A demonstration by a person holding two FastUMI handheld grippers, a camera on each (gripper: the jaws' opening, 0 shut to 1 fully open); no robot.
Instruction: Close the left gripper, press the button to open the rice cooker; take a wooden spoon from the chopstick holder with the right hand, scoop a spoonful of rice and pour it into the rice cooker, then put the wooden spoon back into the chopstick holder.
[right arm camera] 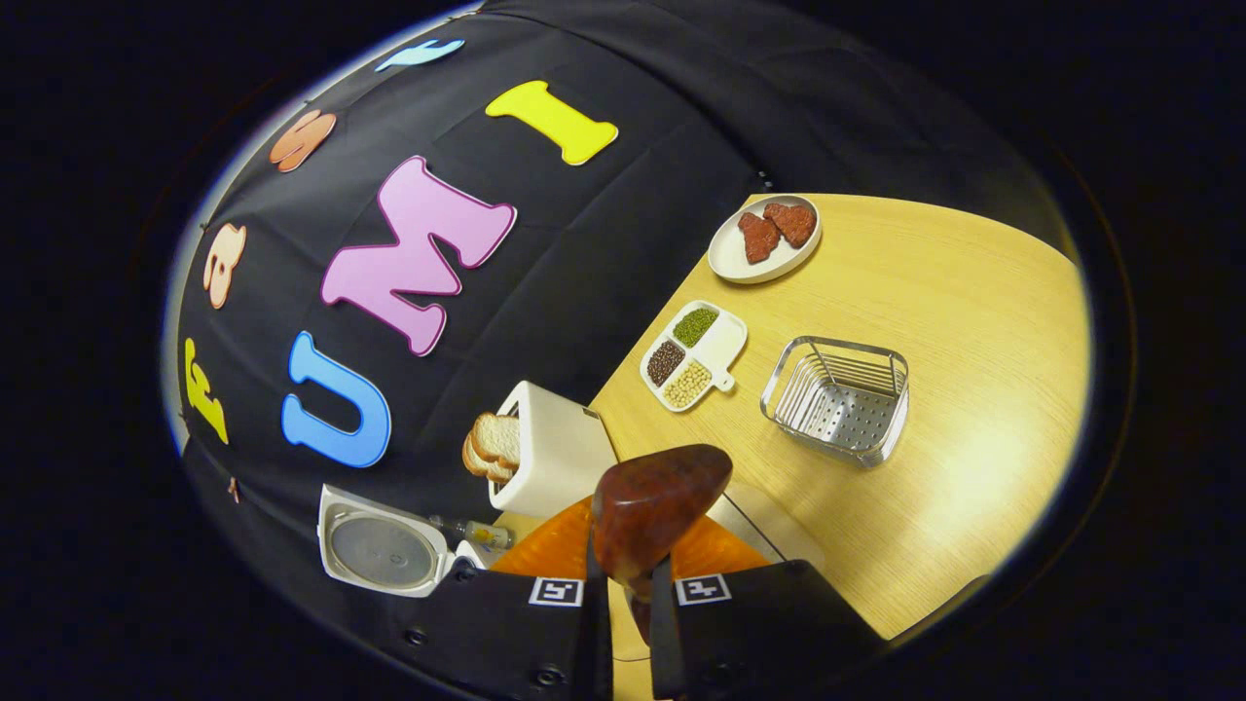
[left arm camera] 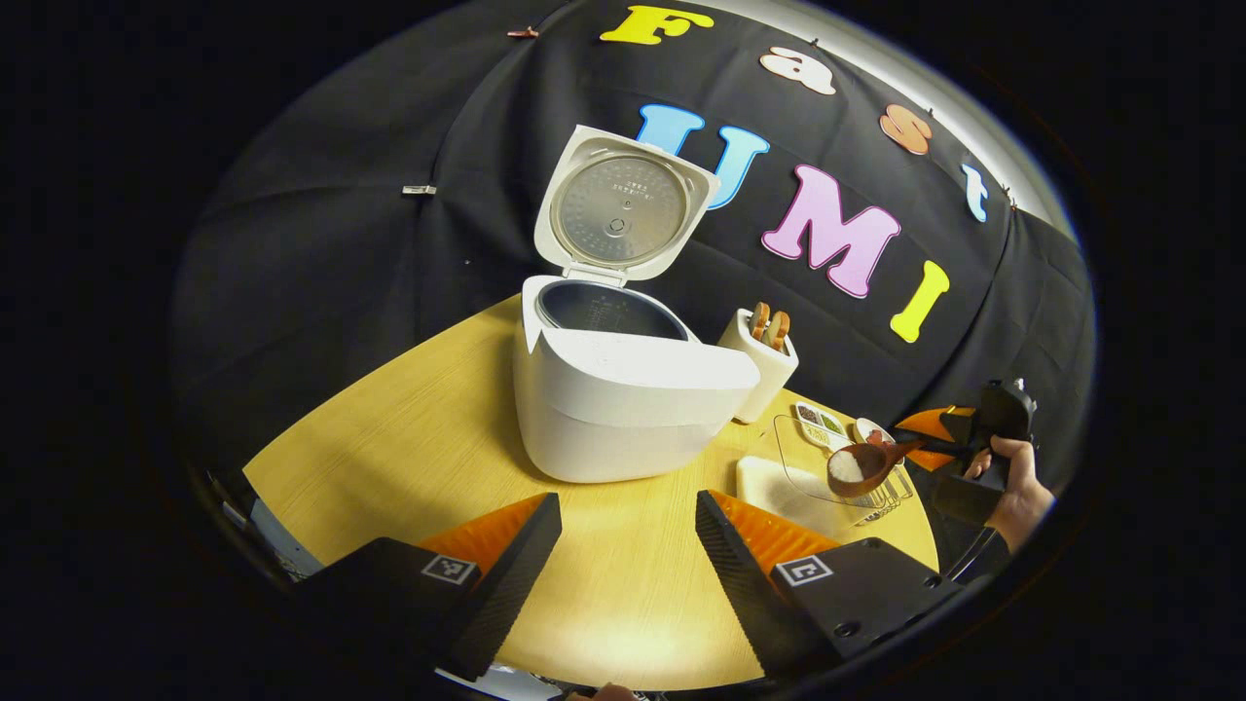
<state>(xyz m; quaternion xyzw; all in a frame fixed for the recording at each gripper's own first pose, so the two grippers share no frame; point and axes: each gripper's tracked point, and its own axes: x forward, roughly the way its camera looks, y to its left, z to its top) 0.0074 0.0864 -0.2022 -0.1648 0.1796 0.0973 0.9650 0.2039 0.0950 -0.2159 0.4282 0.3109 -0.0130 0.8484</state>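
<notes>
The right hand-held gripper (right arm camera: 623, 584) is closing both fingers on the handle of the dark brown wooden spoon (right arm camera: 657, 506), whose bowl is pointing forward. In the left gripper view the same spoon (left arm camera: 861, 467) is carrying white rice and is hanging above a clear rectangular container (left arm camera: 827, 458), with a hand (left arm camera: 1017, 487) holding the gripper behind it. The left hand-held gripper (left arm camera: 628, 545) is standing wide open and is holding nothing, above the light wooden bench (left arm camera: 409, 438). Ahead of it the white rice cooker (left arm camera: 623, 389) is sitting with its lid raised. Just beside the cooker the white chopstick holder (left arm camera: 759, 360) is standing. Farther off on the bench, a metal wire basket (right arm camera: 837, 399), a white three-part dish of beans (right arm camera: 691, 355) and a white plate with red pieces (right arm camera: 764, 239) are lying.
</notes>
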